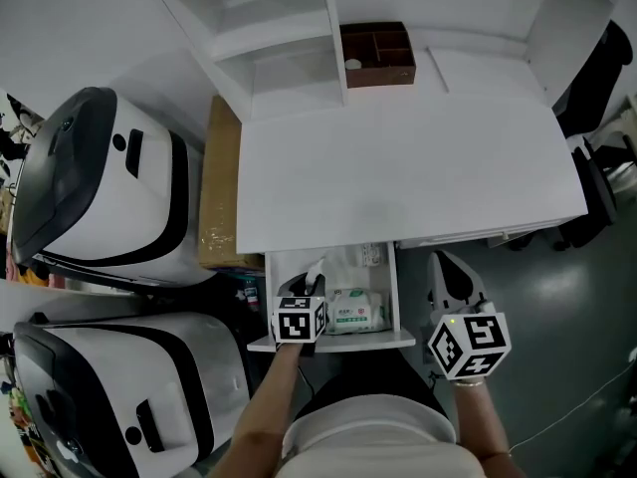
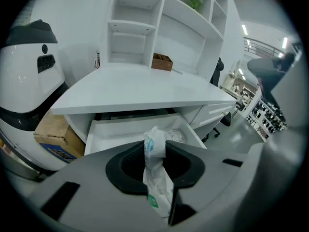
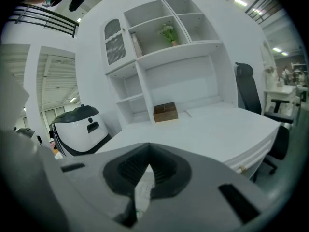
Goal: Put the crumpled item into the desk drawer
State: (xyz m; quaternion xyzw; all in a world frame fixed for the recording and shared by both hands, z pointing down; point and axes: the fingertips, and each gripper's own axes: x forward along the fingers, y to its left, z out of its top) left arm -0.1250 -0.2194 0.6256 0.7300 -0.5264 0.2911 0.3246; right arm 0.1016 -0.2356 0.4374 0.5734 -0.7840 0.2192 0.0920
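- Head view: the white desk (image 1: 398, 167) filled the middle of the frame, with its white drawer (image 1: 328, 343) pulled open at the lower centre.
- The left gripper (image 1: 309, 285) hung over the drawer's left part, its jaws closed on the crumpled white plastic wrapper (image 1: 316, 270). The wrapper was above the drawer, not yet on its floor.
- A flat white-and-green wipes pack (image 1: 356, 310) lay in the drawer, just right of the wrapper.
- The right gripper (image 1: 445, 265) was at the lower right, apart from the drawer.
- Left gripper view: the wrapper stood pinched upright between the jaws, with the open drawer beyond it.
- Judgement: the wrapper should be lowered over the bare left floor, below the rim and clear of the pack, before the jaws part, so it cannot spring out.
- Right gripper view: the jaws met at their tips, gripping nothing I could make out.
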